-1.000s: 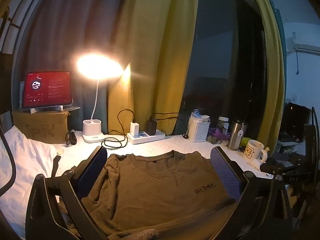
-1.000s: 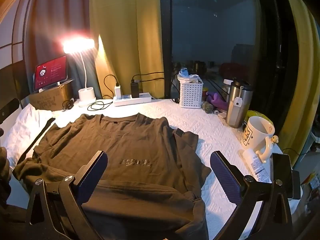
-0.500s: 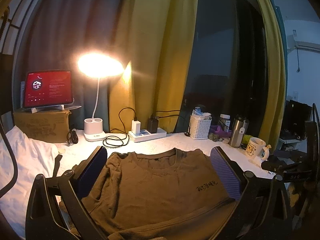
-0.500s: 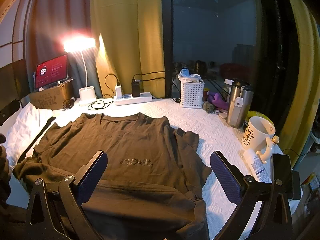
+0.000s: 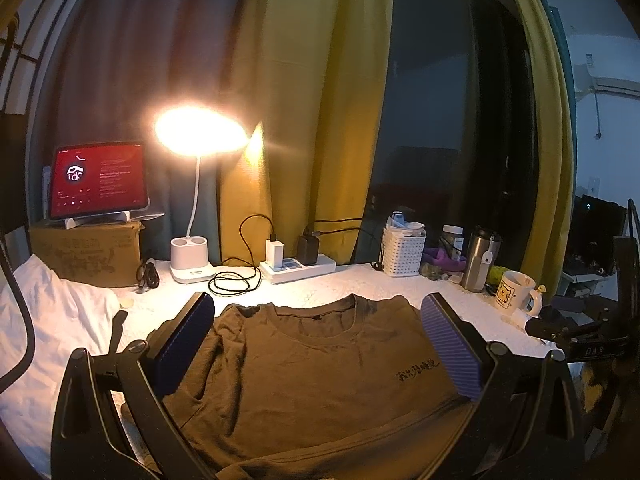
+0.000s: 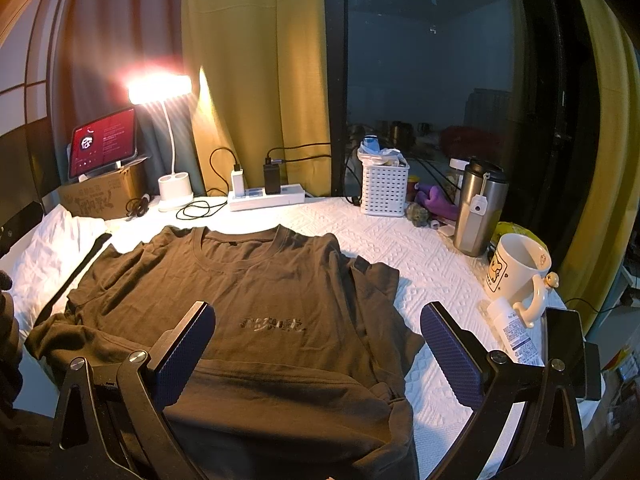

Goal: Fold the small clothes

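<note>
Both grippers hover spread wide, nothing between the pads: left gripper [image 5: 316, 344] sits low over the shirt's chest, right gripper [image 6: 316, 354] over the hem end. Neither touches cloth, as far as the views show. Judgement: they are staged wide to pick grab points for the first fold.

Table [image 6: 400, 248], white textured cover, carries everything. The brown T-shirt [image 6: 256, 296] lies face up at centre, taking most of the free surface. Collar points to 12 o'clock toward the curtains; long axis runs 12 to 6. Chest print [image 6: 272, 325] reads upright from the near side. Bottom hem is already doubled up over the body at 6 o'clock. The sleeve at 3 o'clock is bunched, the one at 9 o'clock spreads toward a white cloth [image 6: 48, 256].

Clutter is pushed to the edges, likely to leave folding room: cardboard box [image 5: 86, 252] with tablet [image 5: 98, 178] at 10 o'clock, desk lamp [image 5: 192, 208] and power strip [image 6: 266, 198] at 11–12, white basket [image 6: 384, 190] at 1, steel tumbler [image 6: 478, 208] and mug [image 6: 516, 270] at 2–3.

Risk: mug and tumbler sit near the sleeve on that side.
</note>
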Motion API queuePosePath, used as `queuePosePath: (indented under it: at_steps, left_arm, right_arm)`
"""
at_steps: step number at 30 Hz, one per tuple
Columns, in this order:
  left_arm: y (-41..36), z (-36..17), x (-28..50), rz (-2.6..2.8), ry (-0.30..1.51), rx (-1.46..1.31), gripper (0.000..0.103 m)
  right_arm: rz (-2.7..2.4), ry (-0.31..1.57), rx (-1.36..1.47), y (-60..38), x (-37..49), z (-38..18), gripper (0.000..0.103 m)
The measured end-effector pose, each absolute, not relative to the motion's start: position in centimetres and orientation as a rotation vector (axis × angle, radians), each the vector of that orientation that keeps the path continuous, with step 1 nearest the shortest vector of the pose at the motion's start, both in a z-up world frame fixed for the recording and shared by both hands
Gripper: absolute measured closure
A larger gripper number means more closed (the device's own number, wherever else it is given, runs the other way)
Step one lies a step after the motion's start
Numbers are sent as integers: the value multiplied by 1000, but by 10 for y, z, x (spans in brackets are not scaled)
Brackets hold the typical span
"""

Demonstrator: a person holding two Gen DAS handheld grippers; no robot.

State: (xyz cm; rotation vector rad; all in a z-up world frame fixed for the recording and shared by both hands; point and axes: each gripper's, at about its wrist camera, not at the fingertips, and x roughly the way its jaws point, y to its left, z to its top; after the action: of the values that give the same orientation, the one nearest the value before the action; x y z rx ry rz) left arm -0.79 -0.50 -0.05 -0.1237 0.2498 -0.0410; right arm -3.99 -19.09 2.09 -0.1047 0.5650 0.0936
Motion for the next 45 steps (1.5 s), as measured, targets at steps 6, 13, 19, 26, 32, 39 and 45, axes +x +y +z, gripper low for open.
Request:
queuePosePath:
  at_steps: [6, 13, 19, 26, 32, 39, 45]
  left_arm:
    - [-6, -1, -7, -44, 258, -118, 1]
    - [-6, -1, -6, -46, 260, -119, 1]
    - [-7, -1, -7, -45, 260, -117, 1]
    - [-8, -1, -8, -47, 261, -113, 1]
    - [-10, -2, -8, -46, 262, -111, 1]
    - [-12, -3, -6, -49, 268, -104, 1]
    - [-16, -5, 3, -48, 278, -75, 1]
  right_arm:
    - [93, 566, -106, -191, -40, 21, 0]
    - [94, 567, -106, -190, -41, 22, 0]
    - [90, 570, -105, -190, -40, 21, 0]
    - [91, 571, -105, -190, -39, 18, 0]
    - [91, 572, -106, -190, -39, 18, 0]
    - [93, 574, -101, -191, -38, 17, 0]
    - [79, 599, -97, -197, -31, 7, 0]
